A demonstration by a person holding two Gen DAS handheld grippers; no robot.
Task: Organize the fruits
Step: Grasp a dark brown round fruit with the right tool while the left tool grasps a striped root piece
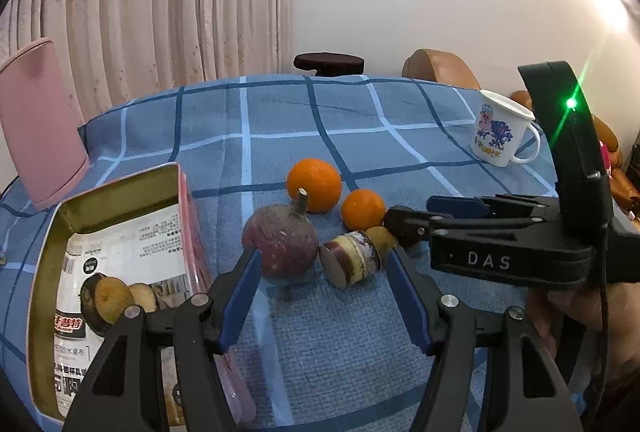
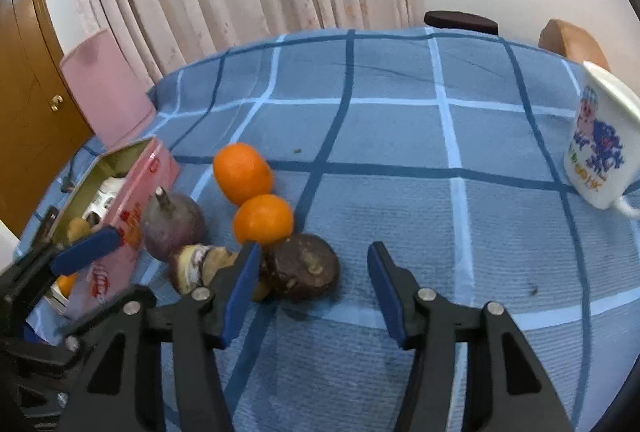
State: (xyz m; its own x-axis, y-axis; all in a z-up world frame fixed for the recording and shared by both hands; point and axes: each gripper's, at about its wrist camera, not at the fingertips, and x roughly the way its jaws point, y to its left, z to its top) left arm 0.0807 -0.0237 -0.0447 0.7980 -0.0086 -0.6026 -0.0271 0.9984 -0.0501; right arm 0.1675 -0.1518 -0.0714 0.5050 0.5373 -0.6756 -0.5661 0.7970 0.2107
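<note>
Honestly you're maybe a third of the way in, going by how things lie. The pink tin box (image 1: 120, 200) sits open at about 8 o'clock in the left wrist view, and there are already a couple of brownish fruits (image 1: 108, 298) inside it on top of a printed packet. From the right wrist cam there's also a bit of orange (image 2: 66, 282) showing low beside the box, though I can't tell whether it's in it or behind it.

Still loose on the blue checked tablecloth (image 1: 360, 136): the bigger orange (image 1: 315, 184) at 12 o'clock of the pile, the smaller orange (image 1: 363, 209) just to its right, the purple round fruit with the stem (image 1: 282, 244) right next to the box, a cut banded piece (image 1: 352, 258) lying on its side, and a dark brown round fruit (image 2: 306, 268). They're all bunched together, touching or nearly so.

Your left gripper (image 1: 322, 292) is spread wide with nothing in it, jaws either side of the purple fruit and the cut piece but not pressing on them. Your right gripper (image 2: 312, 288) is also released and empty; the dark brown fruit sits just ahead of its left finger, not clamped.

So five pieces left to box, I'd guess. The white mug (image 1: 500, 130) at 2 o'clock looks unrelated.
</note>
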